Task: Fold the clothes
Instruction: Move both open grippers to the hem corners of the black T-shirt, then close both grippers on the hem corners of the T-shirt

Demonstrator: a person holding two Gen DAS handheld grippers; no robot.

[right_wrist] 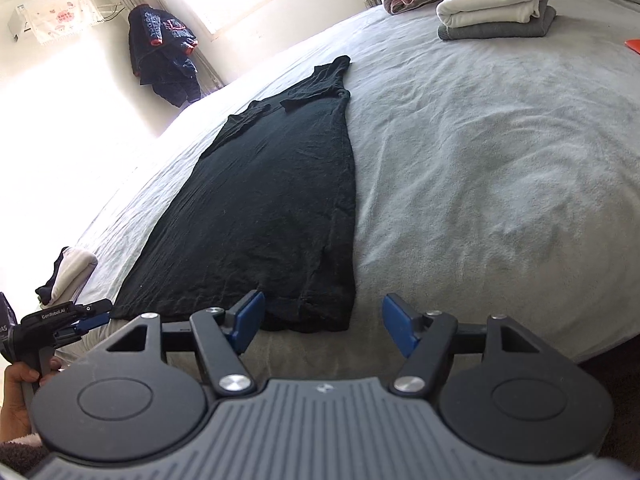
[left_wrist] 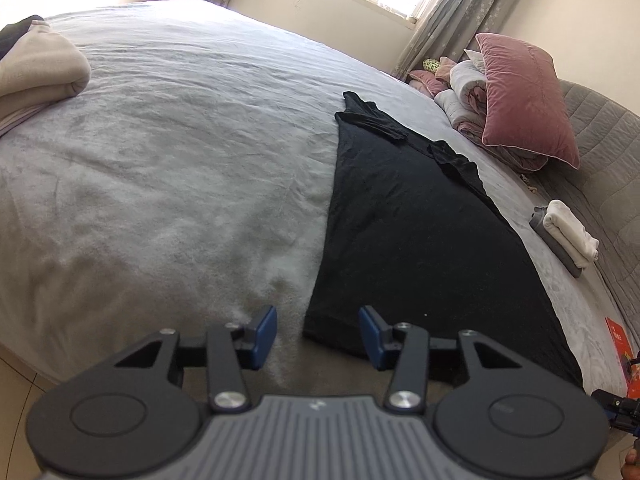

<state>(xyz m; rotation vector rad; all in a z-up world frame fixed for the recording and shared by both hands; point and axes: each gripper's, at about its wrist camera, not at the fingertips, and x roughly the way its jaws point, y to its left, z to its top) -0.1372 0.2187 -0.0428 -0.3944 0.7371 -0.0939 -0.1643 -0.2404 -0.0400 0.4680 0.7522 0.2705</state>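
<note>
Black garment (right_wrist: pixel 264 216) single on bed (right_wrist: pixel 500 160); two folded stacks (right_wrist: pixel 496 4).

a wide bed (left_wrist: pixel 168 168) covered by a pale grey, slightly rumpled fleecy sheet carries everything. a long black garment (left_wrist: pixel 404 232) lies spread flat on it, hem at the near edge, sleeves folded in at the far end. a small stack of folded clothes (left_wrist: pixel 568 236), white on grey, sits beside it toward the headboard side. a pink pillow (left_wrist: pixel 524 96) leans on a bundled quilt (left_wrist: pixel 472 92) at the far corner. folded cream fabric (left_wrist: pixel 36 76) rests on the opposite side. an orange-red flat item (left_wrist: pixel 618 340) lies near the edge.
</note>
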